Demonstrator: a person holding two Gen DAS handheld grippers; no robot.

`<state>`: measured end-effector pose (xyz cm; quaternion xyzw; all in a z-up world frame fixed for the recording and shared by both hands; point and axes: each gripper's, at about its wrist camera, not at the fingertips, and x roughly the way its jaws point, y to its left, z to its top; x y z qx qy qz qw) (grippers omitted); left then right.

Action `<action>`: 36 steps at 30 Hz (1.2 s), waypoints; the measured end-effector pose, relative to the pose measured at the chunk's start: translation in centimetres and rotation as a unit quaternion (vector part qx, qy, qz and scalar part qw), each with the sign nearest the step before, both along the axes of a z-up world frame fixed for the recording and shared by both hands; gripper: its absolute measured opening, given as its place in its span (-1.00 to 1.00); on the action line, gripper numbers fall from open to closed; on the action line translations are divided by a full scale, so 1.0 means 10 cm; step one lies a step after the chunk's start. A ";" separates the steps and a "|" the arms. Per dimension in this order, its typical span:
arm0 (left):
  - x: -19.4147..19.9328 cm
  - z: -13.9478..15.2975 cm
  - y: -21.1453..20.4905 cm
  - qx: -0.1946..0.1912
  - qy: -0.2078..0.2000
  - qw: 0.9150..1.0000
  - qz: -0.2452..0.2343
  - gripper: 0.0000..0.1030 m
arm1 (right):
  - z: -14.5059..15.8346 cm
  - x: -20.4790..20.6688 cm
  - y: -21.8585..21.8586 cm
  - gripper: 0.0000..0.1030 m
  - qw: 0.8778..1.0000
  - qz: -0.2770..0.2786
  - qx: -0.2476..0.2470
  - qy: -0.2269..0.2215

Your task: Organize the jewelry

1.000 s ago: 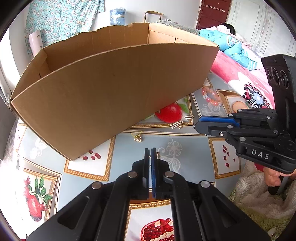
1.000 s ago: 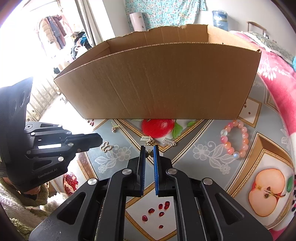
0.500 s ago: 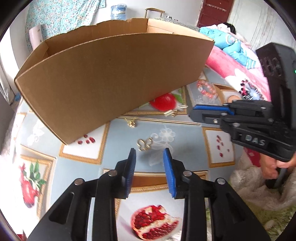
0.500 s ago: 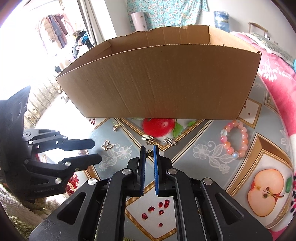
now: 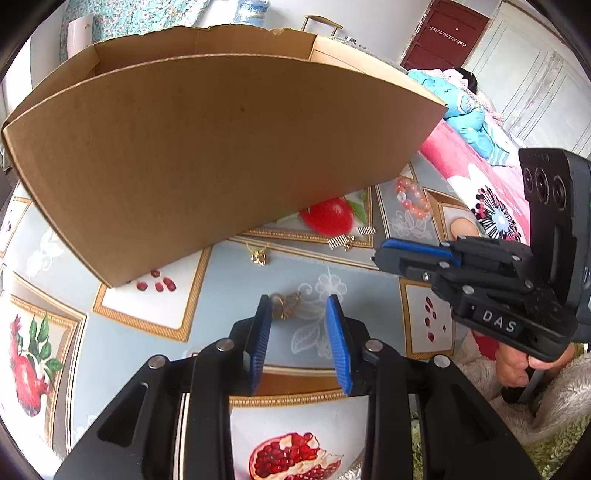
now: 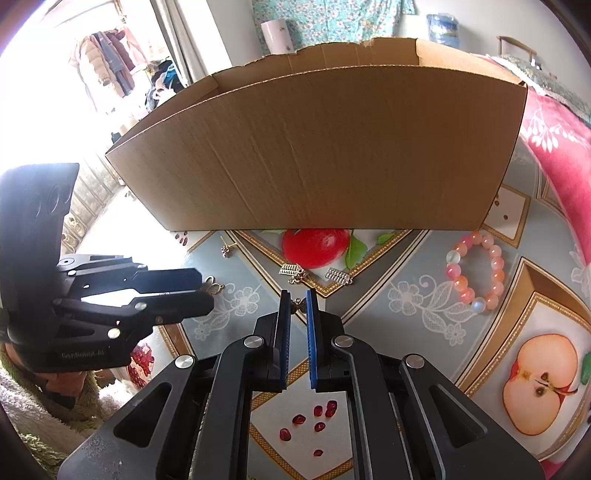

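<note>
I see a dark red door (image 5: 448, 38) in a white wall far right; a floral curtain (image 6: 328, 22) hangs behind, with a water jug (image 6: 442, 25) beside it. Bright daylight floods the left, washing over hanging clothes (image 6: 110, 59); a pink flowered bedspread (image 6: 554, 147) lies to the right.

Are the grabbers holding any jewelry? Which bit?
Left hand-held gripper: nothing; its jaws have just been opening, and the gold butterfly charm lies loose between them. Right hand-held gripper: nearly shut, small bronze charm at its tips; a pinch cannot be told.

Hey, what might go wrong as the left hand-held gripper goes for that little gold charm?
The gold charm lies flat and tiny at the left hand-held gripper tips, so the pads may close over it and miss. It sits near the left pad, so closing could nudge it away. The tall cardboard box means a high lift.
</note>
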<state>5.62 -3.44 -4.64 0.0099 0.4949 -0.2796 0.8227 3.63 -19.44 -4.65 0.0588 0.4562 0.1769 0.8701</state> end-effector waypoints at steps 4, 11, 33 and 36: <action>0.03 0.00 -0.03 0.002 -0.008 1.000 -0.004 -0.43 | 0.00 -0.01 -0.04 -0.88 1.000 -0.002 0.001 0.000; 0.06 0.00 -0.17 0.054 -0.029 0.998 -0.002 -0.57 | 0.00 -0.01 -0.07 -0.88 1.000 -0.001 0.003 -0.001; -0.02 0.01 -0.31 0.125 -0.064 0.990 -0.019 -0.71 | 0.03 -0.01 -0.09 -0.88 1.000 0.002 0.001 -0.005; -0.04 0.06 -0.27 0.117 -0.066 0.991 -0.019 -0.71 | 0.05 -0.01 -0.06 -0.88 1.000 0.004 0.000 -0.009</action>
